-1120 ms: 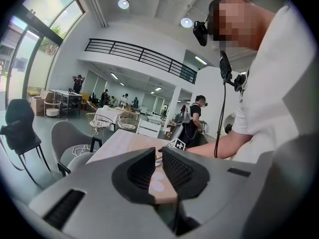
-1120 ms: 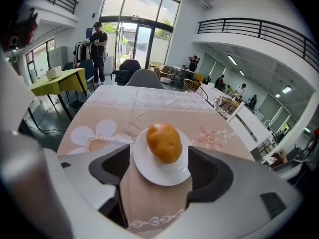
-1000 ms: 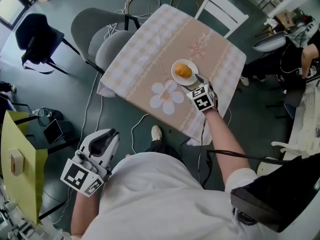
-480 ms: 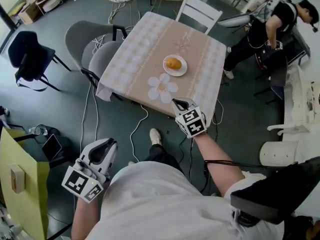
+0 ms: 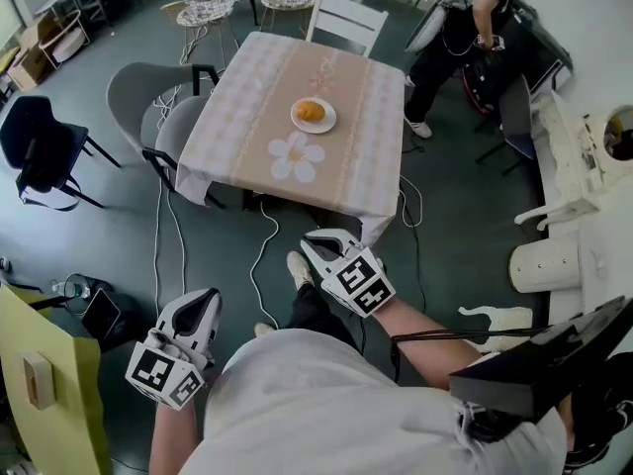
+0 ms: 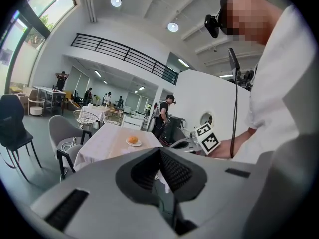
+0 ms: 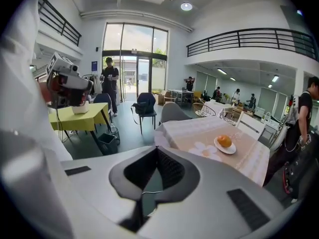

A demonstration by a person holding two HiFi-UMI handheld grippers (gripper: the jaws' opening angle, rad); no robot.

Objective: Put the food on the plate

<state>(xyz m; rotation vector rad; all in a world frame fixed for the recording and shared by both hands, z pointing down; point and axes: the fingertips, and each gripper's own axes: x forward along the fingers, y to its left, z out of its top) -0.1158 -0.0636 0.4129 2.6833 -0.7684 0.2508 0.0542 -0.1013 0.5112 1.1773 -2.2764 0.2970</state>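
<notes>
An orange piece of food (image 5: pixel 311 111) lies on a small white plate (image 5: pixel 325 125) in the middle of a table with a pale checked cloth (image 5: pixel 247 117). Both grippers are well back from the table, close to the person's body and above the floor. My right gripper (image 5: pixel 315 243) is shut with nothing in it; in its own view the food (image 7: pixel 225 141) and plate (image 7: pixel 227 149) sit far ahead on the right. My left gripper (image 5: pixel 206 301) hangs low at the left, shut and empty. In the left gripper view the jaws (image 6: pixel 159 151) meet, and the food (image 6: pixel 132 140) is small and distant.
Two grey chairs (image 5: pixel 163 107) stand at the table's left, a white chair (image 5: pixel 346 20) at its far side. Cables (image 5: pixel 259 255) run over the floor near the table. A person (image 5: pixel 465 18) stands at the back right. A yellow-green table (image 7: pixel 79 117) is to my left.
My right gripper has drawn back from the plate towards the body, leaving the food on it. The whole view has backed away from the table. The left gripper has hardly moved.
</notes>
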